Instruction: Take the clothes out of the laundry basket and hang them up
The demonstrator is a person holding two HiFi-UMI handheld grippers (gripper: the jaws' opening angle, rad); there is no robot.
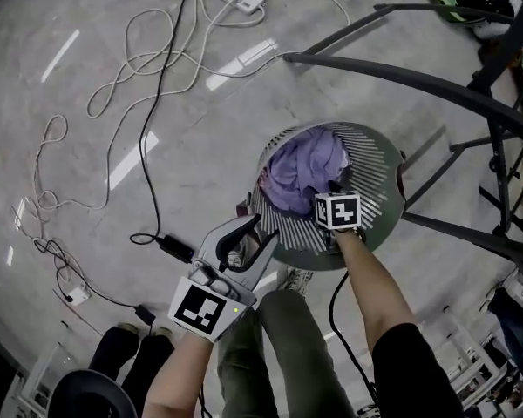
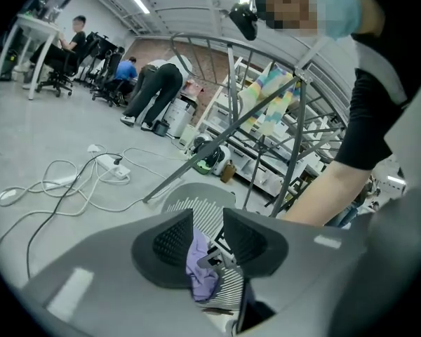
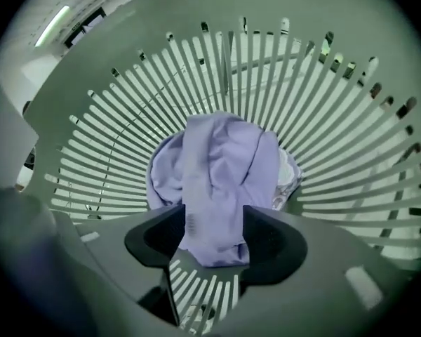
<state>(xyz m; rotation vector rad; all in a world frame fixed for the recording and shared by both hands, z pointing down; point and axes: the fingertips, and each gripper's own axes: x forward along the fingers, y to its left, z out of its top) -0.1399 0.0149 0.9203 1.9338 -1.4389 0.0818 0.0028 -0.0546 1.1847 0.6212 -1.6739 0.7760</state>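
- The laundry basket (image 1: 379,168) is round, of white plastic with thin radiating slats, and stands upright on the glossy grey floor (image 1: 157,146), mouth up
- A purple garment (image 1: 305,172), soft, matte and crumpled, lies inside the basket; in the right gripper view its longest fold runs from the jaws towards the far wall
- The right gripper (image 3: 210,230) points steeply down into the basket, claw released, the cloth showing between its ribbed black pads
- The left gripper (image 2: 207,234) hangs beside the basket, released, grasping nothing
- Each gripper's cube carries black-and-white square markers
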